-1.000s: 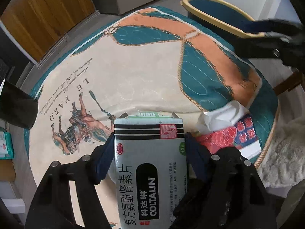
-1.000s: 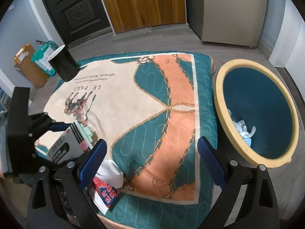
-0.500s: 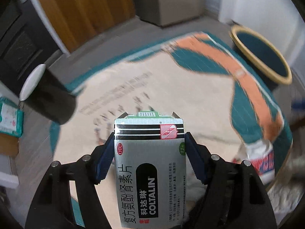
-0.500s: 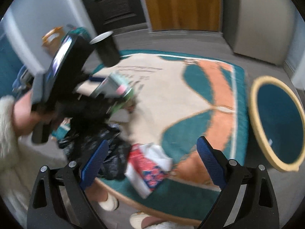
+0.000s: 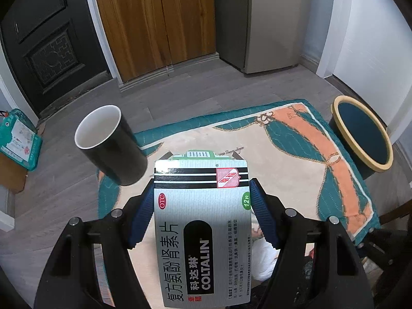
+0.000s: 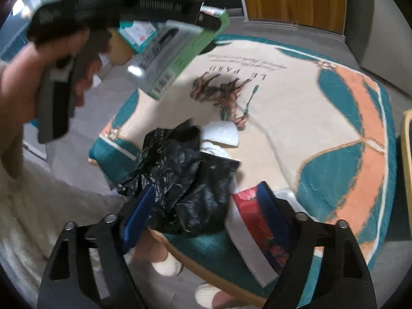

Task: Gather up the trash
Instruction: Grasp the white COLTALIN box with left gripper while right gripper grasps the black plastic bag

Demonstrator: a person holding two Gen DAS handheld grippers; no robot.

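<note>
I am gripping the silver-and-green cardboard medicine box (image 5: 202, 221) in the left gripper (image 5: 200, 208), its blue pads pressing both long sides, lifted above the patterned cloth-covered surface (image 5: 283, 159). My right gripper (image 6: 206, 213) is hanging released, jaws spread, right over the crumpled black plastic bag (image 6: 180, 177) and the red-and-white packet (image 6: 255, 221) lying at the surface's near edge. The yellow-rimmed blue bin (image 5: 360, 134) is standing beside the surface.

Grey floor (image 5: 77, 206), wooden doors (image 5: 154, 25)
</note>
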